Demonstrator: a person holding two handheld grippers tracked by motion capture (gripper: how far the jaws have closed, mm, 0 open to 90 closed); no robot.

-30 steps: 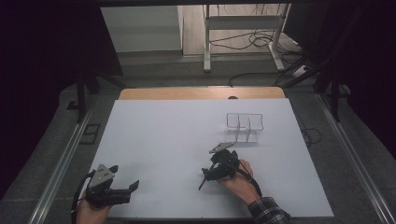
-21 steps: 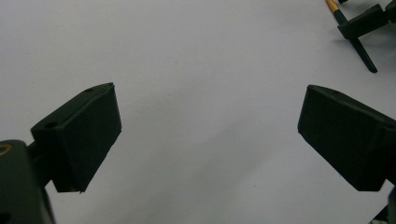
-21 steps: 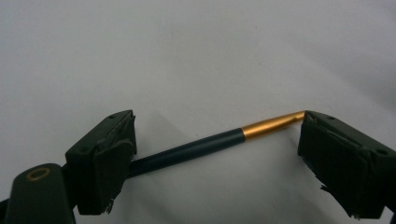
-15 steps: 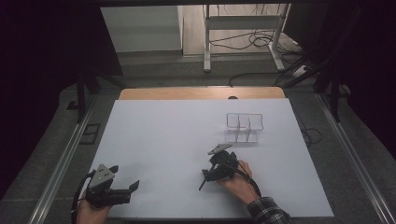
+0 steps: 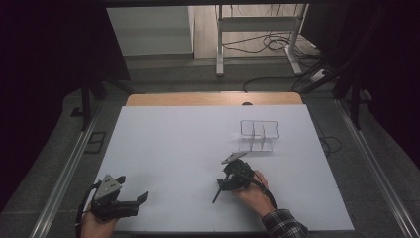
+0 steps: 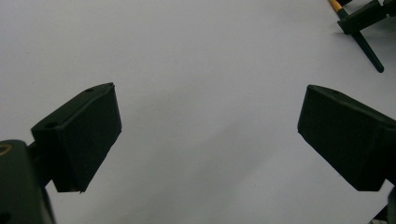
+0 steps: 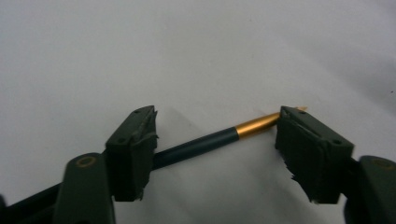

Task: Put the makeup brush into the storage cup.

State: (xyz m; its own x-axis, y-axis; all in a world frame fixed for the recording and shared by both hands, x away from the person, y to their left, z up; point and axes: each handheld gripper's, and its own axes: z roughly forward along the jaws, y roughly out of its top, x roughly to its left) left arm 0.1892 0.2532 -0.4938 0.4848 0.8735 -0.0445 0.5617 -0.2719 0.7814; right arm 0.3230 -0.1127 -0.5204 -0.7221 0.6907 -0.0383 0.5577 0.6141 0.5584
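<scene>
1. The right claw (image 7: 215, 140) sits low over the white counter (image 5: 173, 148), its jaws half-wide and just now closing in.
2. A dark pen (image 7: 205, 142) with a gold tip lies on the counter between those jaws, not yet pinched, tip toward 2 o'clock.
3. The left claw (image 6: 210, 135) stands wide, holding nothing, at 8 o'clock of the right.
4. A clear organizer (image 5: 259, 134) stands at 1 o'clock of the pen.

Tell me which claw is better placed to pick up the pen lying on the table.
Right. The right claw already straddles the pen, and its jaws have just been closing, though a gap remains. The left claw stands wide open over bare table, well off to the side.
</scene>
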